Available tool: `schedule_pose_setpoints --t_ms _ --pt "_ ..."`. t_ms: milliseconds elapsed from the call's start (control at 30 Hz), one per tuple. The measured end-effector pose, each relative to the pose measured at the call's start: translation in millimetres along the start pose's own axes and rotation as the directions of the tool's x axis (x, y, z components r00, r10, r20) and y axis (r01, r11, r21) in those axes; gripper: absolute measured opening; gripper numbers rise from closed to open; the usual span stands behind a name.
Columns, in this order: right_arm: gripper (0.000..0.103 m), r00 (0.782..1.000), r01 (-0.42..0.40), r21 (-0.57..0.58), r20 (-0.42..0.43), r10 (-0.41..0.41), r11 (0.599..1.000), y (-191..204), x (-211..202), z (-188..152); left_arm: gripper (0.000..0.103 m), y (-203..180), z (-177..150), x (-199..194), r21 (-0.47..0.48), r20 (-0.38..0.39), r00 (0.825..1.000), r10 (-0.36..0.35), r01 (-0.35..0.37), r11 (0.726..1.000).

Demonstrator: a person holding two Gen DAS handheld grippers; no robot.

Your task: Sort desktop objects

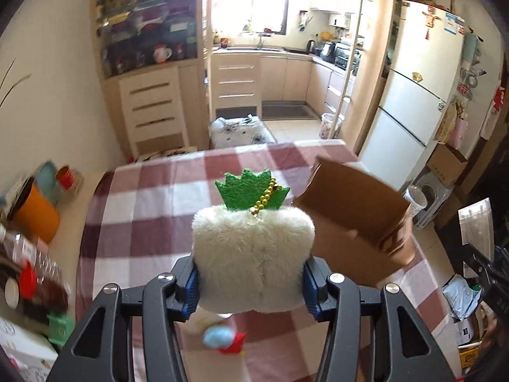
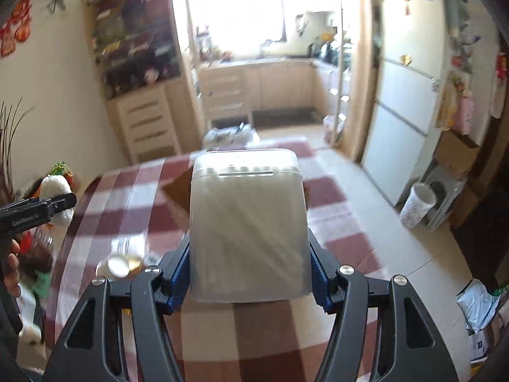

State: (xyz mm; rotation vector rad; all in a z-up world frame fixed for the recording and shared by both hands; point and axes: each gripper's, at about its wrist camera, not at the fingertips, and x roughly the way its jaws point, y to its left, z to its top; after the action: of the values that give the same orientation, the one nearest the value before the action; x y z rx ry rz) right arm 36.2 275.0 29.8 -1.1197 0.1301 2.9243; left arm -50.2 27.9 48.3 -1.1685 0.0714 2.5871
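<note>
My left gripper (image 1: 251, 289) is shut on a white plush radish toy (image 1: 253, 254) with green felt leaves and a gold bead chain, held above the checked tablecloth (image 1: 143, 222). An open brown cardboard box (image 1: 356, 219) stands just to its right. My right gripper (image 2: 249, 273) is shut on a translucent plastic box (image 2: 248, 222) of cotton swabs, held above the table. The left gripper (image 2: 38, 210) with the plush toy (image 2: 55, 191) also shows at the left edge of the right wrist view. The brown box (image 2: 178, 192) is partly hidden behind the plastic box.
An orange can (image 1: 36, 213), a red-capped bottle (image 1: 28, 273) and a green item (image 1: 60, 328) crowd the table's left side. A small blue and red toy (image 1: 222, 340) lies under the left gripper. A small jar (image 2: 124, 259) stands on the cloth. A fridge (image 1: 413, 89) stands right.
</note>
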Motion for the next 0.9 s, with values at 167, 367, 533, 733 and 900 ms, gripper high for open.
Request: schedule_pose_setpoints --t_ms 167,367,533,733,900 --pt "0.063 0.998 0.026 0.01 0.057 -0.026 1.0 -4.0 -8.6 19.5 0.053 -32.7 23.7 1.7 0.046 0.008 1.0 -0.001 0.0 0.999" --pt "0.063 0.996 0.012 0.034 0.084 -0.014 0.999 -0.8 -5.9 31.4 0.053 -54.4 37.4 9.6 0.115 0.005 1.0 -0.022 0.021 0.993" --pt "0.063 0.997 -0.001 0.031 0.075 -0.002 1.0 3.0 7.0 35.9 0.053 -59.8 46.1 33.1 0.146 -0.049 0.999 -0.008 0.015 0.989" --pt "0.063 0.999 -0.013 0.015 0.052 0.012 1.0 12.1 25.2 39.2 0.053 -66.3 56.3 64.4 0.185 -0.129 0.991 0.017 0.007 0.983" --pt "0.063 0.999 -0.008 0.016 0.034 0.008 1.0 15.7 36.4 42.7 0.054 -74.1 63.2 85.4 0.243 -0.171 0.984 0.04 0.002 0.97"
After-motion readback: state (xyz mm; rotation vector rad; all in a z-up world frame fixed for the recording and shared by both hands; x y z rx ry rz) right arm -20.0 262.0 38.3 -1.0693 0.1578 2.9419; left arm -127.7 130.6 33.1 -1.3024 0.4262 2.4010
